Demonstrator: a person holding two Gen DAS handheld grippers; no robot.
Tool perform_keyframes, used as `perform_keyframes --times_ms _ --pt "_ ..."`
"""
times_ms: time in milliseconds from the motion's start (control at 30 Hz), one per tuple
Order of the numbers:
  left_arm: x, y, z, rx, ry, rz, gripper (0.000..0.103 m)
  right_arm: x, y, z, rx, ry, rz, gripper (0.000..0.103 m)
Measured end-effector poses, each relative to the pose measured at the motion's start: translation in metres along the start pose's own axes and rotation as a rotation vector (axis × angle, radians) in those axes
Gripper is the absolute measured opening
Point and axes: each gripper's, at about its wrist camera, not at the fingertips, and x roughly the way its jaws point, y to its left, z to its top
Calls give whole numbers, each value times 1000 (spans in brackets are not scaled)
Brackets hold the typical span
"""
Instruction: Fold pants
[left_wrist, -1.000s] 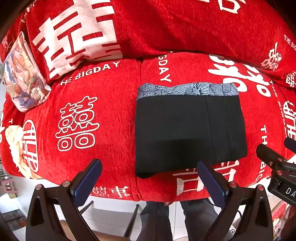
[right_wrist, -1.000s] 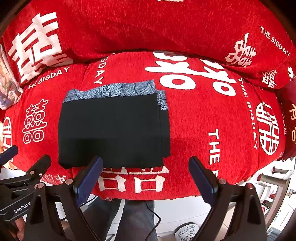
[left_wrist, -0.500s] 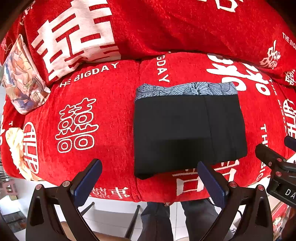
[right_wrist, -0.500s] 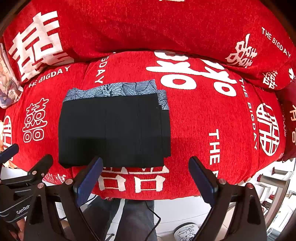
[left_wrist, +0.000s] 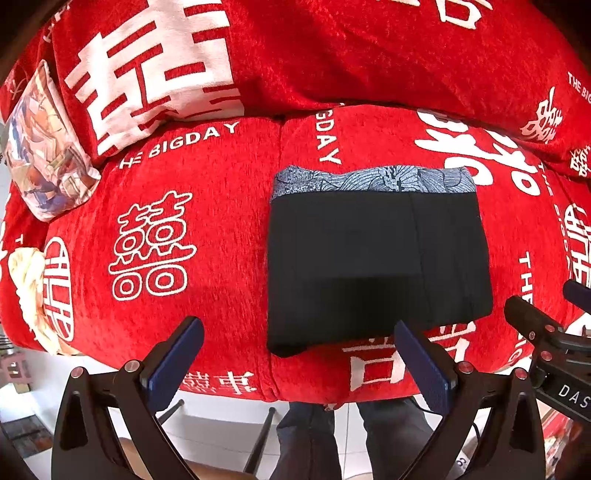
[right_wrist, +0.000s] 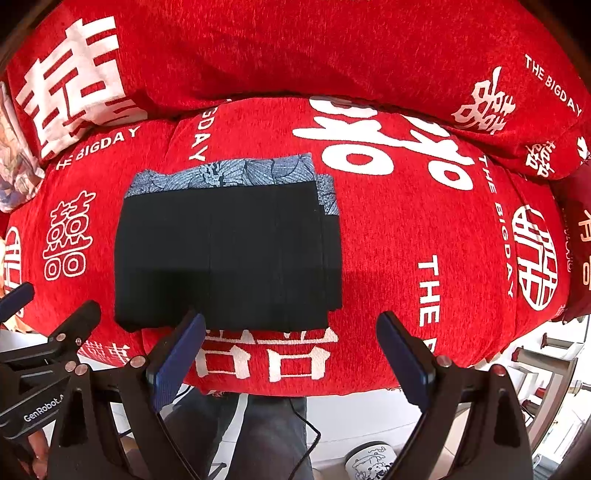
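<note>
The pants (left_wrist: 373, 258) are black with a blue patterned waistband and lie folded into a flat rectangle on the red sofa seat (left_wrist: 207, 206); they also show in the right wrist view (right_wrist: 225, 254). My left gripper (left_wrist: 299, 354) is open and empty, held back over the seat's front edge, just in front of the pants' near edge. My right gripper (right_wrist: 290, 349) is open and empty, also held back at the front edge, to the right of the left one. Neither touches the pants.
The sofa cover is red with white characters and "THE BIGDAY" lettering. A patterned cushion (left_wrist: 40, 147) leans at the far left. The backrest (right_wrist: 295, 48) rises behind the seat. Below the seat edge are the person's legs (right_wrist: 258, 435) and a white floor.
Almost nothing. Both grippers stay open and drift very slightly; the folded pants lie still.
</note>
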Motion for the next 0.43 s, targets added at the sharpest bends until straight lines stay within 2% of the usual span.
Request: perform_keyframes --times_ms 433 --pt "0 -1 -1 4 -9 -4 103 1 1 0 -4 1 0 95"
